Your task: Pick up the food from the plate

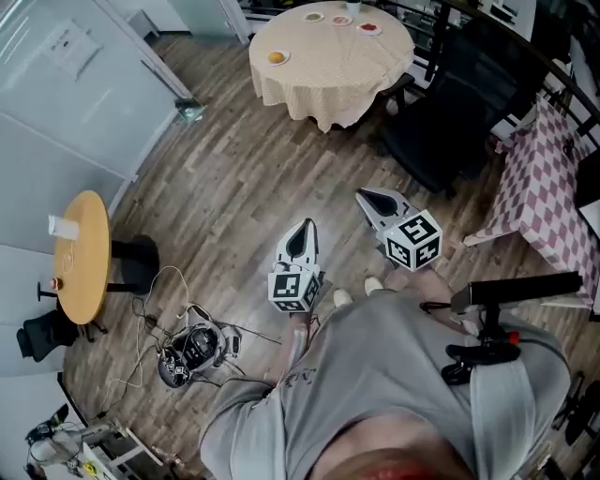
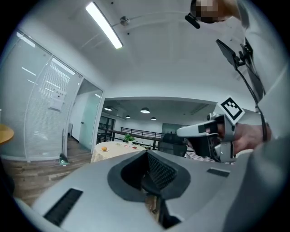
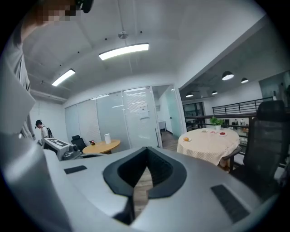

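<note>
The food, a small orange piece on a white plate (image 1: 276, 57), lies on a round table with a cream cloth (image 1: 328, 75) far across the room. Other small plates (image 1: 368, 28) sit at that table's far side. The same orange food shows in the left gripper view (image 2: 104, 148) and in the right gripper view (image 3: 186, 139). My left gripper (image 1: 304, 225) and right gripper (image 1: 364, 194) hang over the wooden floor, well short of the table. Both point toward it with jaws together and nothing in them.
A black office chair (image 1: 441, 103) stands to the right of the cloth table, with a checkered-cloth table (image 1: 544, 187) beyond it. A small yellow round table (image 1: 82, 255) carries a cup (image 1: 64, 226) by the glass wall. Cables and a device (image 1: 192, 347) lie on the floor.
</note>
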Demonstrator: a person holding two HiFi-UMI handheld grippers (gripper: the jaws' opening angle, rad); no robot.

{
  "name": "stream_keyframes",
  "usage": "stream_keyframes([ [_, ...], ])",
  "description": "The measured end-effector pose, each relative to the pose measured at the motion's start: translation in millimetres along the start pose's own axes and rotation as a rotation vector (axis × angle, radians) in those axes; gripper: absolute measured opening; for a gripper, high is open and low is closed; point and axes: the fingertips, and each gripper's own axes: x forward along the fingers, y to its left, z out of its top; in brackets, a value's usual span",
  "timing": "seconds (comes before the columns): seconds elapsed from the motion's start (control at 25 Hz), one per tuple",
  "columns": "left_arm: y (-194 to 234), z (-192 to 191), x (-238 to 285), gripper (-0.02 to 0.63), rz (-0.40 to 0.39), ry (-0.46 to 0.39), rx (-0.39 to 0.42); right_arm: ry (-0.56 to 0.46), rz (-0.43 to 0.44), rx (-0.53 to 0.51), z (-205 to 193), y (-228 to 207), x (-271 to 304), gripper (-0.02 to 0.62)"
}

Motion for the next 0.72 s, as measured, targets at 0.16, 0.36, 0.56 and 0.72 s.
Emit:
stream_keyframes([
  [0.16, 16.5, -0.1, 3.8, 0.011, -0.011, -0.021, -0.069, 0.007, -0.092, 0.054, -12.6, -14.4, -7.4, 0.014],
  [0.36, -4.6, -32.5, 10.1, 0.011, -0.158, 0.009, -0.088, 0.054, -0.204, 0.021, -43.2, -24.6, -30.3, 0.014],
  [0.56, -7.9, -41.6, -0.1, 0.011, -0.247, 0.030, -0.064, 0.135, -0.232, 0.056, -73.9, -9.7, -33.6, 0.014],
  [0.72, 6.5, -39.6, -4.5, 0.009, -0.235, 0.008, -0.183, 0.132, -0.234, 0.028, -70.3, 2.8, -21.4, 0.014],
])
